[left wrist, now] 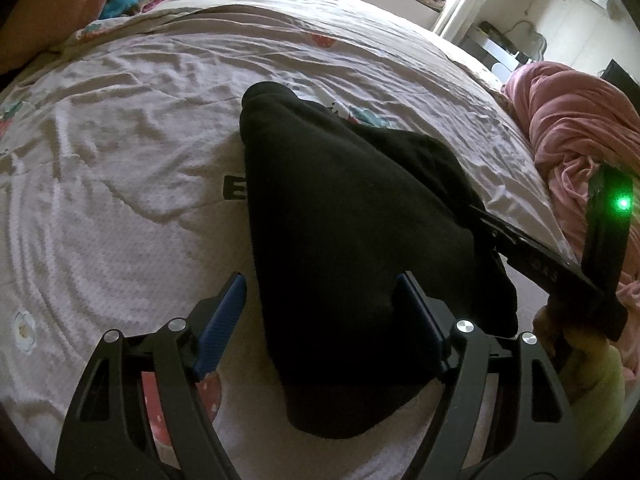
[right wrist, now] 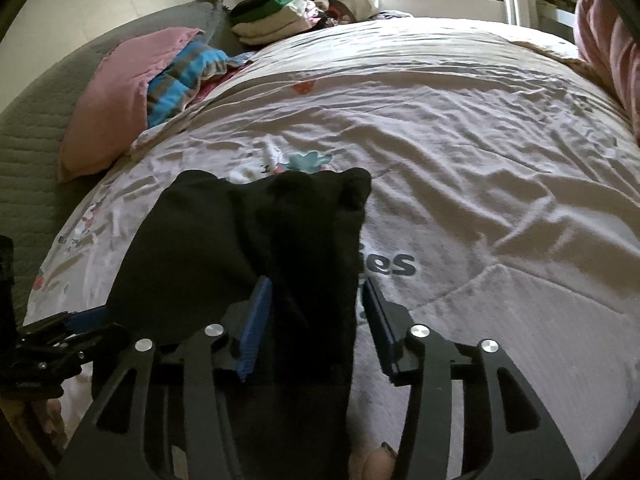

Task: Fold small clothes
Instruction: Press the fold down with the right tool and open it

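A small black garment (left wrist: 340, 220) lies on the pale printed bedspread (left wrist: 120, 160). My left gripper (left wrist: 320, 320) is open, its blue pads on either side of the garment's near end. The right gripper's body (left wrist: 560, 260) shows at the garment's right edge in the left wrist view. In the right wrist view the black garment (right wrist: 248, 248) runs between the blue pads of my right gripper (right wrist: 316, 320), which is open. The left gripper (right wrist: 60, 340) shows at the garment's left edge there.
A pink blanket (left wrist: 580, 140) is heaped at the bed's right side. A pink pillow (right wrist: 116, 96), a blue striped cloth (right wrist: 184, 76) and a stack of folded clothes (right wrist: 272, 16) lie at the far left of the bedspread (right wrist: 480, 140).
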Demonstrator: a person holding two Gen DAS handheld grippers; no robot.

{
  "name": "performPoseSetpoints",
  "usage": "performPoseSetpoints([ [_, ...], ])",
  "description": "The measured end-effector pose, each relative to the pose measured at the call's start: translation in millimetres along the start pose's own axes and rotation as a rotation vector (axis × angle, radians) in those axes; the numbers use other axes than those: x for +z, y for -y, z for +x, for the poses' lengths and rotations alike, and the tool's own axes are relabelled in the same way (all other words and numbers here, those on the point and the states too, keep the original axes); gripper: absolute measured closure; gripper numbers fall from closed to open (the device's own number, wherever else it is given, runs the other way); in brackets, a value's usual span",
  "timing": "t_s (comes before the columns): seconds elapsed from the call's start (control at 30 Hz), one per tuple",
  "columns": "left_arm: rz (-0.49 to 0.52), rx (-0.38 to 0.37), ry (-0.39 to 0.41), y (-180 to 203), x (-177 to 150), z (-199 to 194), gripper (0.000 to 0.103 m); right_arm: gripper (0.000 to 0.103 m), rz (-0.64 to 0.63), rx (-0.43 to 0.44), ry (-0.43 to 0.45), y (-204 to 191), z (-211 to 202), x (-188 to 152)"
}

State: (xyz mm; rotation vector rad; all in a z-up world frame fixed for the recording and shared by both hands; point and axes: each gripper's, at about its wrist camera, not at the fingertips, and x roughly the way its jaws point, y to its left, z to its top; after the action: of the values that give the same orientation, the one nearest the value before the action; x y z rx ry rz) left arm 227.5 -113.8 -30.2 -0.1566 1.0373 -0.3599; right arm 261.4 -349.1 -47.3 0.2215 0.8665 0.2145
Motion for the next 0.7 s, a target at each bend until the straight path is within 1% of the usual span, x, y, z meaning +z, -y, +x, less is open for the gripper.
performPoseSetpoints([
  [0.1, -0.002, -0.002, 0.003, -0.9, -0.3, -1.7, 0.034, 0.050, 0.001, -0.018, 0.000, -0.7, -5.3, -2.9],
  [0.17, -0.003, -0.002, 0.006, -1.6, -1.3, -3.9, 0.034, 0.049, 0.005, -0.026, 0.007, -0.3, -12.2, -4.9],
  [0.2, -0.003, -0.001, 0.009, -1.5, -1.9, -5.9, 0.034, 0.047, 0.003, -0.033, 0.013, -0.6, -15.8, -5.8],
  [0.3, 0.000, -0.002, 0.019, -0.9, -3.4, -12.8, 0.034, 0.033, 0.001, -0.039, 0.049, -3.2, -33.5, -8.2],
  [0.37, 0.003, -0.003, 0.027, -0.8, -4.5, -18.0, 0.034, 0.030, -0.006, -0.043, 0.072, -6.0, -43.9, -9.0],
  [0.43, 0.005, -0.001, 0.034, -0.8, -5.9, -22.6, 0.034, 0.022, -0.017, -0.056, 0.106, -9.9, -57.7, -10.3],
  [0.5, 0.004, -0.002, 0.041, -1.1, -7.8, -28.7, 0.034, 0.021, -0.027, -0.060, 0.131, -12.9, -68.6, -11.4],
  [0.53, 0.005, -0.003, 0.046, -1.1, -8.6, -31.9, 0.030, 0.017, -0.034, -0.065, 0.145, -15.7, -75.9, -12.7],
  [0.57, 0.007, -0.003, 0.053, -0.7, -9.6, -35.6, 0.020, 0.014, -0.040, -0.068, 0.159, -18.3, -82.9, -14.0],
  [0.6, 0.013, -0.001, 0.067, 0.4, -11.1, -41.6, 0.018, 0.010, -0.045, -0.070, 0.182, -21.4, -92.1, -16.3],
  [0.7, 0.023, -0.004, 0.090, 2.0, -15.2, -56.2, 0.017, 0.008, -0.058, -0.068, 0.216, -28.5, -110.6, -21.7],
])
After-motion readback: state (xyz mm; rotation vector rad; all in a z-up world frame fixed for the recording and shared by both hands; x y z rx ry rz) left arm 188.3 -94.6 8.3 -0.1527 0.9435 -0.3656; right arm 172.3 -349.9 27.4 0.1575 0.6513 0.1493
